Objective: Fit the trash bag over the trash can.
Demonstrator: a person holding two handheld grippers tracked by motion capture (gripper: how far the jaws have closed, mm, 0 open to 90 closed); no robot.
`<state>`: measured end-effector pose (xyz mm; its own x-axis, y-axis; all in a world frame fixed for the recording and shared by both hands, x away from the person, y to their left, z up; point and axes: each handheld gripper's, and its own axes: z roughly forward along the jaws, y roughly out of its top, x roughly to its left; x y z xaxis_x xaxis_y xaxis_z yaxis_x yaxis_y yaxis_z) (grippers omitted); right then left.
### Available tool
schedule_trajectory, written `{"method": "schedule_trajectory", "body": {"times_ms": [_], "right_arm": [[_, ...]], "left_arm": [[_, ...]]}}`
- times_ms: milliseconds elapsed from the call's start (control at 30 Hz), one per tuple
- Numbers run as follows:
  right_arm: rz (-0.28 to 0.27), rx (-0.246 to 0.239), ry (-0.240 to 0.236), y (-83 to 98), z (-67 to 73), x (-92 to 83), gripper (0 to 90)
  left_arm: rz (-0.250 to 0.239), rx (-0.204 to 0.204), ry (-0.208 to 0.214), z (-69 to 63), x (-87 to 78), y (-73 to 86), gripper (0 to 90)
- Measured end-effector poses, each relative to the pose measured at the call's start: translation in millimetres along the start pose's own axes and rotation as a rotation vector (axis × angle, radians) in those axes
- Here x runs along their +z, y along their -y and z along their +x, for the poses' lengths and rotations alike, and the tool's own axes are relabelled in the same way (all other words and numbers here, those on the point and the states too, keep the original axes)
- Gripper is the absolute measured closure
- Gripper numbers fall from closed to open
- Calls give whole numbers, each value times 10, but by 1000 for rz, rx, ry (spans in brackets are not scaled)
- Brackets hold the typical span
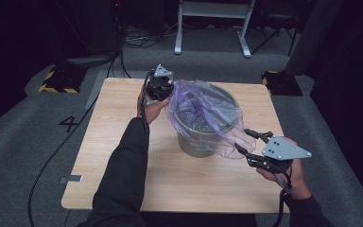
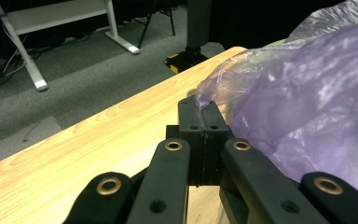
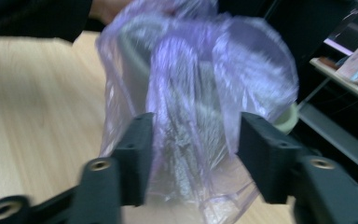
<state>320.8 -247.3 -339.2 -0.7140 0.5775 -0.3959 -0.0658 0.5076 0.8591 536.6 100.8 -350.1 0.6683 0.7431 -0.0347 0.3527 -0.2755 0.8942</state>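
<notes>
A green bin (image 1: 203,135) stands near the middle of the wooden table (image 1: 123,123), with a thin purple plastic bag (image 1: 203,111) draped over and into it — evidently a liner being fitted to the rim. The left gripper (image 1: 162,90), at the bin's far-left edge, has its jaws pressed together on a pinch of the film (image 2: 204,100); this grip seems to anchor that side so the liner cannot slide while the other side is worked. The right gripper (image 1: 249,141), at the near right, stands with its jaws apart, and a loose flap of the bag (image 3: 186,140) hangs between them without either pad pressing it. The flap trails down outside the bin towards the tabletop — likely the slack to be taken up and drawn over the near-right rim.
</notes>
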Motion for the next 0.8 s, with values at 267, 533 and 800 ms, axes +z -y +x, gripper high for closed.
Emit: {"method": "schedule_trajectory", "body": {"times_ms": [267,533,800], "right_arm": [[-38,6,-33,-96,50,-188,263],[-15,94,-10,-119,-130,-69,268],[79,118,67,-105,-349,295,564]], "left_arm": [[6,2,-10,14,-9,33,897],[0,-4,-14,19,-32,34,897],[12,2,-8,45,-6,55,897]]}}
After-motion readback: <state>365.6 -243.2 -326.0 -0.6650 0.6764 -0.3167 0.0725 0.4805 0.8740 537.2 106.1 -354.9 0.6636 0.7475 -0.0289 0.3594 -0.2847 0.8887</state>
